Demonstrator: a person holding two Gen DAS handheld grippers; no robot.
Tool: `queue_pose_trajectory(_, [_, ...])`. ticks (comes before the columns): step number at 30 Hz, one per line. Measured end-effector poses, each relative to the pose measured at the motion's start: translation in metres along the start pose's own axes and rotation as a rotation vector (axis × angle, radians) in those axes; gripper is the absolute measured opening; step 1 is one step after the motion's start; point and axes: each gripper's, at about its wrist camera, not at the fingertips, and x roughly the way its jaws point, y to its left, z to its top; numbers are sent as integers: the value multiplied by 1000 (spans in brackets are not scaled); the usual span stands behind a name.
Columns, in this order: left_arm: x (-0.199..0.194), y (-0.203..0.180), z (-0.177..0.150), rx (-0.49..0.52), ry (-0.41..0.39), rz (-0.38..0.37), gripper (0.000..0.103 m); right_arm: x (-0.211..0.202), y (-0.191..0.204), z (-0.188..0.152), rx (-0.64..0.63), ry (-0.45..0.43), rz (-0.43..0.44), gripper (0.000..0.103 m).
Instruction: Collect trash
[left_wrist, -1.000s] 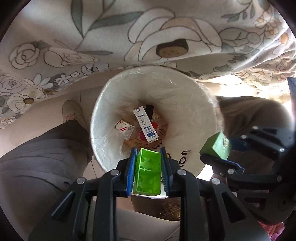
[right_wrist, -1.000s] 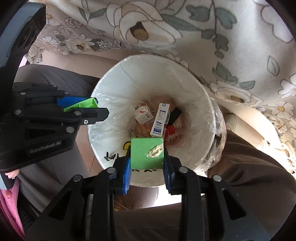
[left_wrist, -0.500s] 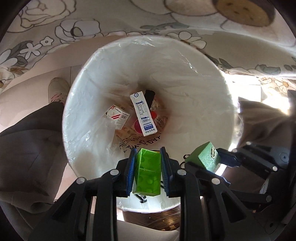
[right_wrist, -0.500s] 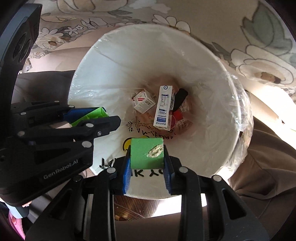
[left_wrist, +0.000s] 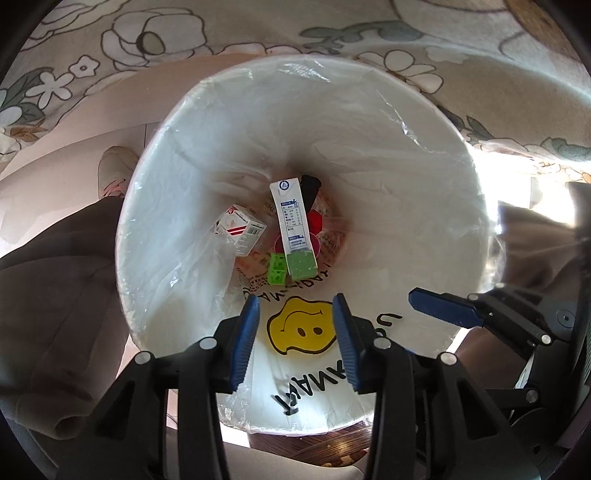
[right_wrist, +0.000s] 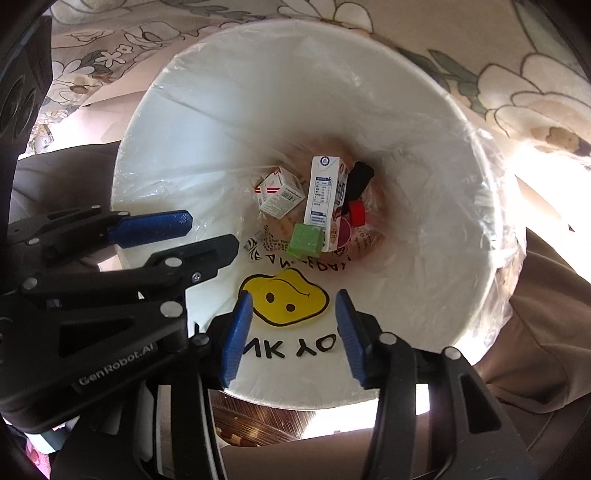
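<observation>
Both grippers hang over a round white waste bin lined with clear plastic film (left_wrist: 424, 206). The left gripper (left_wrist: 297, 341) and the right gripper (right_wrist: 293, 332) are each opening, blue pads apart, nothing between them.

At the bottom of the bin, the left wrist view shows a bright green studded plastic brick (left_wrist: 277, 268) lying just beside a duller green foam cube (left_wrist: 302, 265). The right wrist view shows only the cube (right_wrist: 306, 240); the brick is hidden there. Both views show a tall white carton with blue print (left_wrist: 291, 216), a small white box with red stripes (left_wrist: 242, 229) and a black item partly covered behind the carton. A yellow smiley face print (right_wrist: 284, 297) marks the liner; its lettering is partly cut off by the gripper fingers.
</observation>
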Motion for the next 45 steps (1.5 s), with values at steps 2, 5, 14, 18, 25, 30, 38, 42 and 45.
queue_pose_trajectory(2, [-1,0,0,1,-4,4,43,-2,0,-1,-2,-5,0,48])
queue_pose_trajectory(5, [-3,-1,-1,7,-11,11,43,-3,0,-1,-7,-14,-4,48])
queue_pose_trajectory(14, [-32,-1,-15,23,-82,15,43,-23,16,-14,-81,-86,-54,48])
queue_pose_trajectory(18, [-60,-3,-25,54,-161,37,43,-44,26,-27,-125,-138,-65,48])
queue_pose_trajectory(25, [-120,-9,-55,88,-331,97,43,-98,43,-55,-203,-267,-95,48])
queue_pose_trajectory(30, [-164,-13,-78,105,-436,114,45,-143,53,-76,-233,-377,-118,48])
queue_pose_trajectory(38, [-219,-34,-113,137,-618,206,49,-206,69,-117,-272,-548,-202,48])
queue_pose_trajectory(42, [-245,-44,-132,151,-696,221,57,-235,73,-141,-269,-624,-234,48])
queue_pose_trajectory(45, [-263,-55,-149,165,-758,237,68,-254,74,-159,-264,-690,-258,48])
